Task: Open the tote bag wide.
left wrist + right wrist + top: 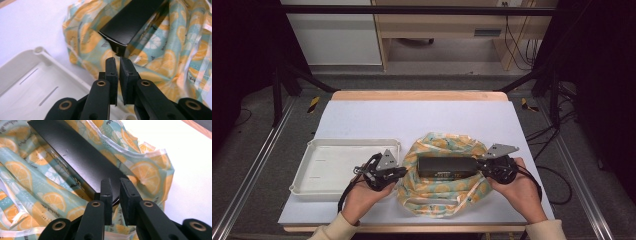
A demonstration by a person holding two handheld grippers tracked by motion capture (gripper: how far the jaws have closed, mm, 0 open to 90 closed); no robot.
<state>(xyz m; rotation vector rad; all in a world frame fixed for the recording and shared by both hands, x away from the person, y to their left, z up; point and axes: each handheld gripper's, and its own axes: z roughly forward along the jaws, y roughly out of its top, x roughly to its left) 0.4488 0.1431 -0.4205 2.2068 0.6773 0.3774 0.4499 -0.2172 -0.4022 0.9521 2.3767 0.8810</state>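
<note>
Black jaws, left gripper: nearly together, a thin slit between the pads, nothing pinched; tips just short of the near corner of the black box, over the cloth.
Black jaws, right gripper: a narrow gap between the pads, nothing clamped; tips at the near end of the box, contact not clear from this angle.
Left gripper, high view: pointing right at the left end of the box, held in the left hand.
Right gripper, high view: pointing left at the right end of the box, held in the right hand.
Black box, high view: long and flat, lying crosswise between the two grippers, resting in the hollow of the cloth.
Black box, right gripper view: glossy top, small print along one long edge, too fine to read.
Lemon-print cloth: teal with orange slices, clear shiny edging, crumpled in a ring around and under the box.
White tray: shallow, rounded corners, just left of the cloth, behind the left gripper.
White tray, left gripper view: two short slots in its floor.
Table cover: pale, matte, under tray and cloth alike; wooden table edge along the far side.
</note>
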